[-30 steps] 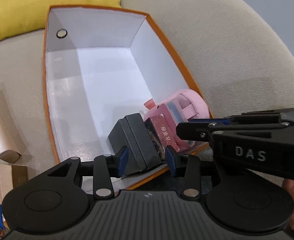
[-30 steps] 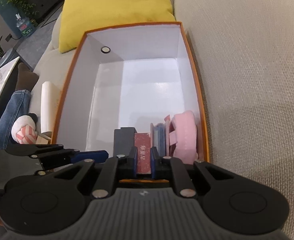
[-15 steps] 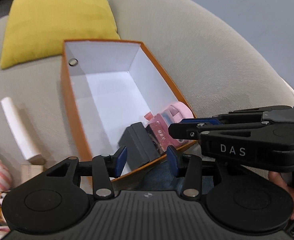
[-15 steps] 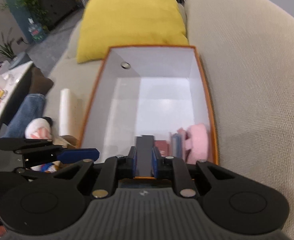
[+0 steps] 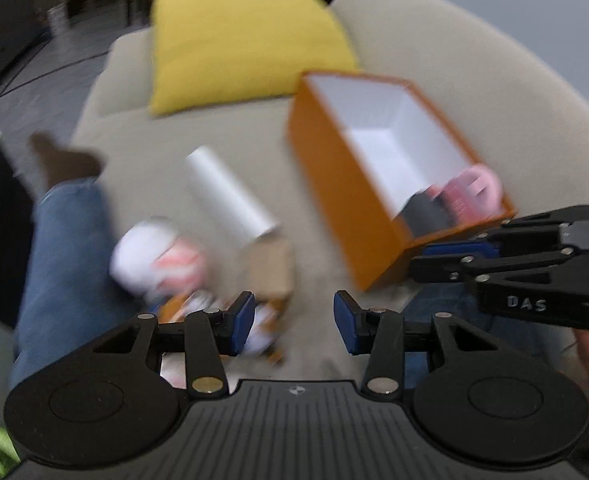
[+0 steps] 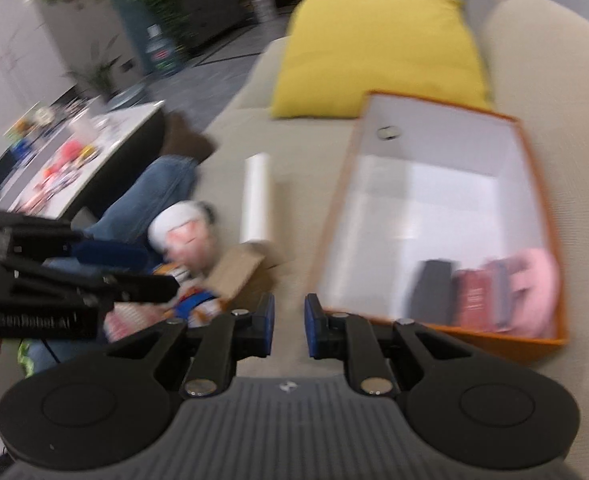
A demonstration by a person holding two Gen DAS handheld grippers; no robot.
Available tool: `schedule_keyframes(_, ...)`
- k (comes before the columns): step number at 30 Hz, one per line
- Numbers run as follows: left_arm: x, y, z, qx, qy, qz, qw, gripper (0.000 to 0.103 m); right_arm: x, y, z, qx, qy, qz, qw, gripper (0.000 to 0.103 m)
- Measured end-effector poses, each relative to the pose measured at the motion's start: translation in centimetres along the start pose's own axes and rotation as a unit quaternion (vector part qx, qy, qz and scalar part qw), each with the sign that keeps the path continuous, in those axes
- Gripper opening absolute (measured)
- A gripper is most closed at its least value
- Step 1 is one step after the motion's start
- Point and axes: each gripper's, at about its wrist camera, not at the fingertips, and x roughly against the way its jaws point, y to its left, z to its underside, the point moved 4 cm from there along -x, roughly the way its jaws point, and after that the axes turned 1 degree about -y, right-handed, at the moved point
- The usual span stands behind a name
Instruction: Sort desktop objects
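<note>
Both of my grippers have pulled back from the orange box [image 5: 346,200] and swung left toward the loose pile, leaving the dark case [image 6: 432,292], the red booklet [image 6: 474,300] and the pink item [image 6: 534,280] standing together at the box's near end. Furthest left on the sofa [image 5: 142,160] lies my jeans leg [image 5: 62,240]; just beside it sits the white plush toy [image 5: 158,256], then the white roll [image 5: 230,192], with a brown cardboard piece [image 5: 272,272] at its near end and some colourful things I cannot make out under it. My left gripper [image 5: 290,318] hangs above that clutter, jaws about half apart and empty. My right gripper [image 6: 288,326], nearer the box, shows a narrow gap with only bare cushion between the pads; its jaws have just eased open slightly. Everything is blurred, so I judge the risk is a hasty misread: closing on cardboard and toy together, or nudging the roll off the seat. With the two tools this close, they could also knock each other.
</note>
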Motion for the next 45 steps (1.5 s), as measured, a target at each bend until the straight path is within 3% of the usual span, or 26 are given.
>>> schedule_keyframes(5,0.0,2.7,4.2,0.020,0.038,-0.025,0.9988,0.051,-3.0,4.3,2.4,0.046,0.044,-0.042,0.997,0.019)
schedule_keyframes(8,-0.3,3.1,6.8,0.009,0.066,-0.024,0.9975,0.051,-5.4,7.1,4.7,0.099,0.087,-0.065,0.989,0.031)
schedule_keyframes(14,-2.3,2.3,10.9,-0.033,0.119,-0.016,0.9922,0.051,-9.2,10.5,8.5,0.164,0.155,-0.110,0.968,0.033)
schedule_keyframes(19,-3.2,2.3,12.0,-0.044,0.124,-0.001,0.9912,0.050,-11.5,11.2,10.8,0.207,0.189,-0.107,0.954,0.039)
schedule_keyframes(23,-4.3,2.4,12.5,-0.052,0.130,0.006,0.9902,0.042,-12.8,11.8,11.3,0.229,0.208,-0.106,0.945,0.047)
schedule_keyframes(27,-4.9,2.8,12.6,-0.051,0.130,0.011,0.9902,0.035,-14.4,12.2,12.0,0.244,0.220,-0.099,0.939,0.047)
schedule_keyframes(32,-4.8,3.2,12.7,-0.046,0.129,0.016,0.9905,0.034,-15.8,12.8,13.0,0.256,0.244,-0.098,0.930,0.048)
schedule_keyframes(35,-4.7,3.1,12.6,-0.047,0.123,0.019,0.9911,0.034,-15.6,12.7,12.9,0.254,0.247,-0.096,0.930,0.046)
schedule_keyframes(36,-4.7,3.1,12.5,-0.046,0.122,0.021,0.9913,0.034,-15.5,12.6,12.8,0.251,0.248,-0.092,0.931,0.042)
schedule_keyframes(37,-4.7,3.1,12.4,-0.044,0.121,0.022,0.9915,0.034,-15.3,12.4,12.6,0.247,0.249,-0.087,0.932,0.030)
schedule_keyframes(45,-6.3,3.5,10.1,-0.039,0.096,0.001,0.9946,0.033,-14.1,10.1,9.4,0.205,0.217,-0.041,0.954,0.026)
